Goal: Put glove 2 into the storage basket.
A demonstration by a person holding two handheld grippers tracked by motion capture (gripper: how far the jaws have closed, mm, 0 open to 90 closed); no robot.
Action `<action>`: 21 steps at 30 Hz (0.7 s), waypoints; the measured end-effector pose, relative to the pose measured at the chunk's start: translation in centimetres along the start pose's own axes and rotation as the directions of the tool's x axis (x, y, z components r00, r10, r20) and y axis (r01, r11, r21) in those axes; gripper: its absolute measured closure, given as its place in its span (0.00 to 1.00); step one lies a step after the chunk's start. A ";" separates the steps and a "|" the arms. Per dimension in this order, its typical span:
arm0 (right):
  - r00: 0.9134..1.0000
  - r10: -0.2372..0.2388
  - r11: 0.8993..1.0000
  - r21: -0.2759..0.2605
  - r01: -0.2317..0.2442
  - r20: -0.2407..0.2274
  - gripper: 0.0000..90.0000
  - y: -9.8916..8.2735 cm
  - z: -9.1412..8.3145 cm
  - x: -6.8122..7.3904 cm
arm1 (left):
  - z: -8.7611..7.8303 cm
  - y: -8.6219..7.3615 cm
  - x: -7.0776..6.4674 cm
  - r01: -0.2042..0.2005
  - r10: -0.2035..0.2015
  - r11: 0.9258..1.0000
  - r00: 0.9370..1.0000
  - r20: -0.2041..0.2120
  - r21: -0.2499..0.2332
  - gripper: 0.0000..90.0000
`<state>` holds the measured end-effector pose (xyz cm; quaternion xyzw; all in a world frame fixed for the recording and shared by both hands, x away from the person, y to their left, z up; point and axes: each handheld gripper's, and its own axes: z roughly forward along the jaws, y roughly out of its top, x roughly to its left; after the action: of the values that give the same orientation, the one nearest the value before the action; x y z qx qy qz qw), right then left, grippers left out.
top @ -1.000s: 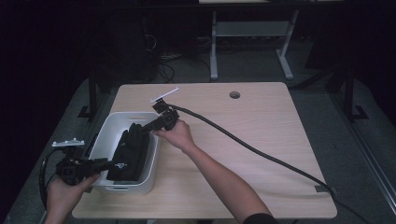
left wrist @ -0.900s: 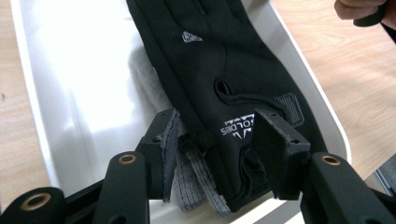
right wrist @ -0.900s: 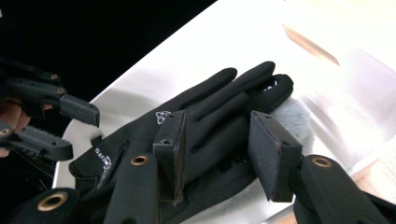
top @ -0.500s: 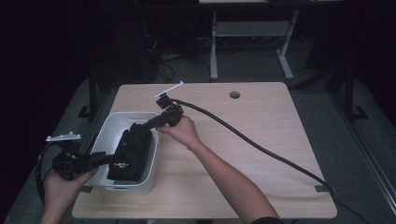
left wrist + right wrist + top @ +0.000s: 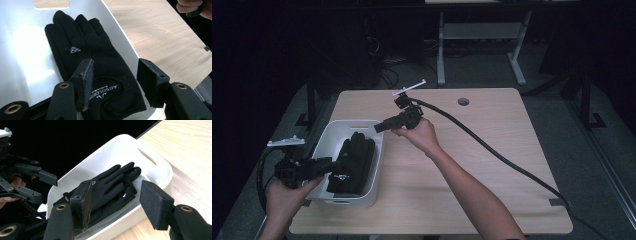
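- Gloves (image 5: pixel 353 161): black pair, stacked flat inside the white bin (image 5: pixel 377 150), fingers toward the bin's far handle slot.
- Handling, judged: soft, light, limp fabric; will drape and fold. Best pinched at the cuff or palm edge, not at the fingertips.
- Left tongs (image 5: pixel 335 165): jaws have just been opening; released, over the cuff end at the bin's near end, nothing pinched.
- Right tongs (image 5: pixel 380 128): likewise just opening, empty, just beyond the bin's far right rim.
- Counter (image 5: pixel 492 165): pale wood, bare right of the bin. Room dark beyond.
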<state>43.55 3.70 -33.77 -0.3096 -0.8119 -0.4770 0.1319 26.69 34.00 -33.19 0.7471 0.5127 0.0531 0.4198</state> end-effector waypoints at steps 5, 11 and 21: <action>1.000 0.011 1.000 0.002 -0.011 0.020 0.46 -0.5 -1.1 -0.4 | 0.4 0.3 -0.4 -0.009 0.009 1.000 1.000 0.009 0.004 0.48; 1.000 0.002 1.000 0.003 -0.002 0.019 0.45 -0.4 -1.6 -0.2 | 0.7 0.6 -1.0 -0.020 0.020 1.000 1.000 0.016 0.002 0.46; 1.000 -0.007 1.000 0.012 0.007 0.018 0.44 -0.8 -2.0 0.1 | 0.8 0.8 -1.3 -0.020 0.020 1.000 0.999 0.026 -0.003 0.44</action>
<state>42.78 1.74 -33.21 -0.3103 -0.8170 -0.4697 0.1247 27.11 32.39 -32.74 0.7523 0.4995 0.0483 0.4269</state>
